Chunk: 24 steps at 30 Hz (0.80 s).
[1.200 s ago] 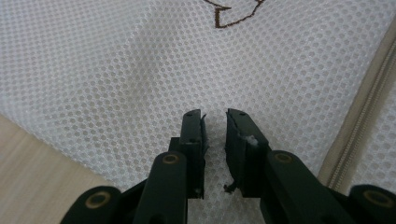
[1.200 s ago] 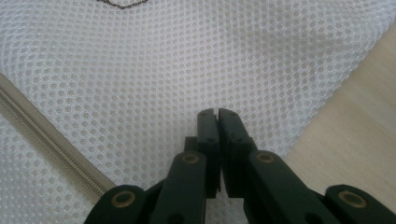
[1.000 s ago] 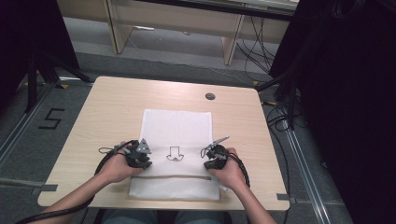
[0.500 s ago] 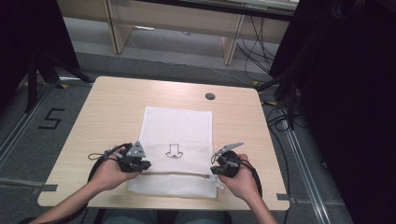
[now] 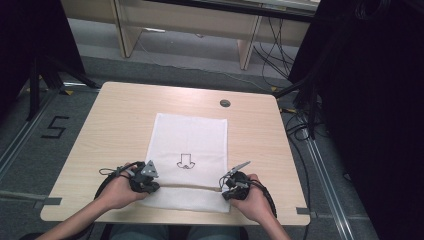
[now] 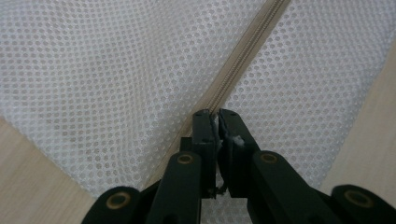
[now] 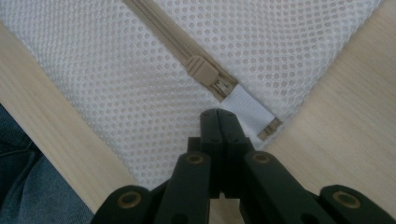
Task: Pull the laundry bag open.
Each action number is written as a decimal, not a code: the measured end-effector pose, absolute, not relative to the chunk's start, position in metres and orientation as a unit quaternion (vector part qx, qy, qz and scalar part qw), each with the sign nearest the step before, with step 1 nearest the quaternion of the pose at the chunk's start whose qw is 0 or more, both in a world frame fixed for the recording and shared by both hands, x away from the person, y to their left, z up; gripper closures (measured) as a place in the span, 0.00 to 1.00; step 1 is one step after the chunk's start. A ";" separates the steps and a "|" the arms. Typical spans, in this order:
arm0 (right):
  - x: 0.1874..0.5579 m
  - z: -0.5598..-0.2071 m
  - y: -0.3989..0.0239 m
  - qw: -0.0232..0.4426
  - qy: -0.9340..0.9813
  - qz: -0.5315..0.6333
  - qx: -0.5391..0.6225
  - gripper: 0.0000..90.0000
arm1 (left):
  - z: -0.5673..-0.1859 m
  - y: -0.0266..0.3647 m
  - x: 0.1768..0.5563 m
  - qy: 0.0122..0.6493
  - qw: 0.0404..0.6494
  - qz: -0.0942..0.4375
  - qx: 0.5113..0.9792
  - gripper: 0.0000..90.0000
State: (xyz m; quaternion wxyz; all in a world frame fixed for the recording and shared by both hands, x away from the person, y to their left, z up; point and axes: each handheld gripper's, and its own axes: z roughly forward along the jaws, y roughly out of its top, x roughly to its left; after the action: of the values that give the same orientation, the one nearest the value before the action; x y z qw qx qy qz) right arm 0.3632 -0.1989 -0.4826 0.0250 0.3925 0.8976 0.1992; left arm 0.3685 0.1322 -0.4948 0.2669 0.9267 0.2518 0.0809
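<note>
A white mesh bag (image 5: 189,145) lies flat on the wooden table (image 5: 125,115), with a small dark print at its middle. A beige zipper (image 5: 190,185) crosses it near the front edge. My left gripper (image 5: 145,181) sits at the zipper's left end. In the left gripper view it (image 6: 215,119) is shut, with mesh and zip tape pinched between the jaws beside the zipper (image 6: 243,56). My right gripper (image 5: 231,186) is at the right end. It (image 7: 218,115) is shut with its tips against the white end tab (image 7: 245,108). The beige slider (image 7: 201,70) lies just beyond, untouched.
A round cable port (image 5: 225,103) is set in the table near its far edge. Bare wood lies on both sides of the bag. The front table edge (image 5: 175,220) runs just behind both hands. Dark stands and cables sit on the floor around the table.
Both hands have moved toward the front edge and slightly apart. The zipper line now shows stretched straight between the two grippers.
</note>
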 end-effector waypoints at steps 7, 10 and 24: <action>0.362 -0.482 -0.193 0.028 0.899 0.200 0.390 1.00 | -0.493 0.132 0.368 0.259 0.259 0.088 0.926 0.93; 0.361 -0.478 -0.193 0.022 0.893 0.201 0.403 0.98 | -0.492 0.130 0.367 0.262 0.281 0.103 0.918 0.88; 0.378 -0.473 -0.206 0.056 0.879 0.240 0.408 1.00 | -0.484 0.083 0.373 0.216 0.413 0.076 0.881 0.57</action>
State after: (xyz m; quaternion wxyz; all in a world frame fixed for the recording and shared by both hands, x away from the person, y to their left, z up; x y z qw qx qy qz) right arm 0.3777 -0.2064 -0.4730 0.0561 0.4082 0.8790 0.2400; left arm 0.3732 0.0833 -0.4841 0.4131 0.8815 0.2158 0.0757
